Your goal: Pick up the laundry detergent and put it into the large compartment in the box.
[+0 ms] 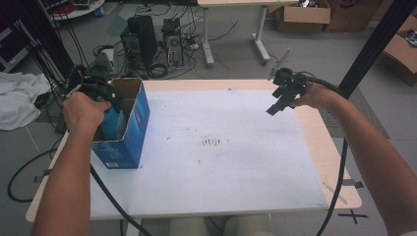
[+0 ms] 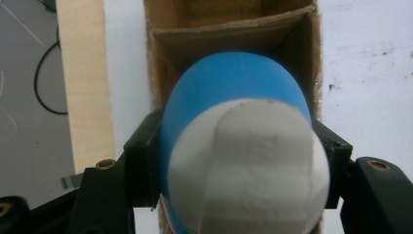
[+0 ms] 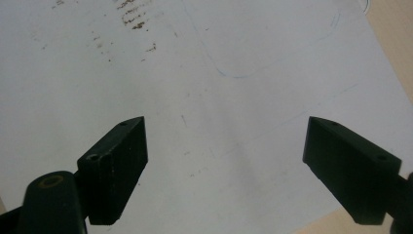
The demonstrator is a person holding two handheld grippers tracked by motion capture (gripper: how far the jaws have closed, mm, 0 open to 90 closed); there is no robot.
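Observation:
A blue cardboard box (image 1: 129,129) with its top open stands at the table's left side. My left gripper (image 1: 105,105) is over the box mouth, shut on a blue object with a white end (image 2: 238,161). In the left gripper view that blue-and-white object sits between both jaws, above the box's brown inside (image 2: 229,29). My right gripper (image 1: 282,96) hangs above the table's far right part, open, with nothing between its jaws; its own view looks down on the bare white sheet (image 3: 204,97).
A white sheet (image 1: 216,152) with brown smudges covers the wooden table (image 1: 334,162). Computer towers (image 1: 142,39) and cables lie on the floor behind. Cardboard boxes (image 1: 302,14) stand at the back right. A black post (image 1: 378,44) rises at the right.

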